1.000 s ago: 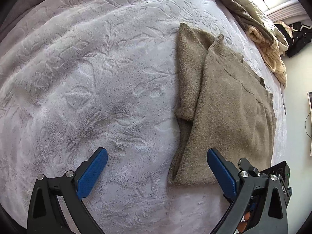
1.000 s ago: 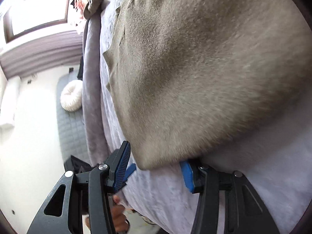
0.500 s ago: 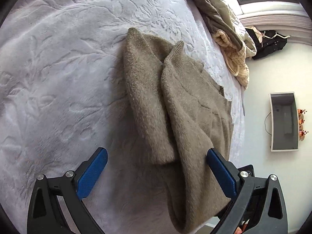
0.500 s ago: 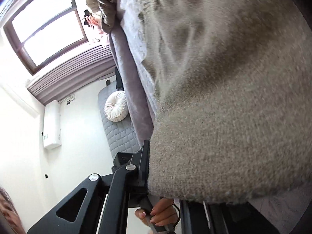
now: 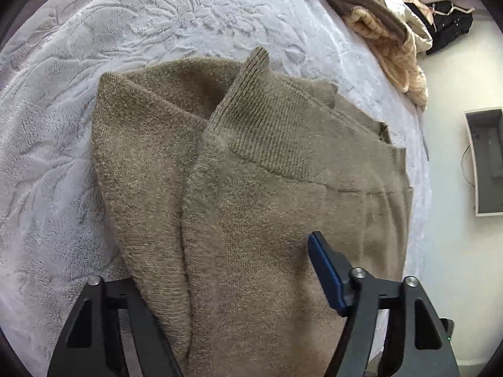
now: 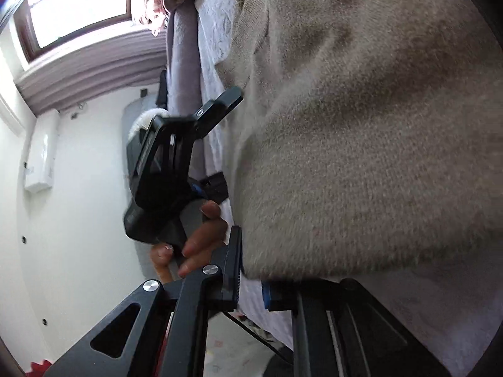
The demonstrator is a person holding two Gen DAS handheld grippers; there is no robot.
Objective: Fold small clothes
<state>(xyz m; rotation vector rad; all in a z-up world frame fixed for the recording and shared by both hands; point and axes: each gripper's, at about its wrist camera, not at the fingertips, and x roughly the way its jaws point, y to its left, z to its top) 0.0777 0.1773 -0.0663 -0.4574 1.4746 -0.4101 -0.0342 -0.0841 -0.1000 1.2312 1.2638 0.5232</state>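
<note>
The brown sweater (image 5: 251, 207) is now straddled by the left gripper (image 5: 226, 270), whose jaws have just been closing around its hem on the bedspread (image 5: 47, 144). That hem is clamped by the right gripper (image 6: 251, 282).

Open stretch of pale embossed plush bedspread (image 5: 94, 100) left of and beyond folded olive-brown knit sweater (image 5: 267, 204). Far right corner blocked by heap of beige quilted bedding (image 5: 393, 37). Right of sweater, only narrow bedspread strip before bed edge, seemingly drop to floor.
</note>
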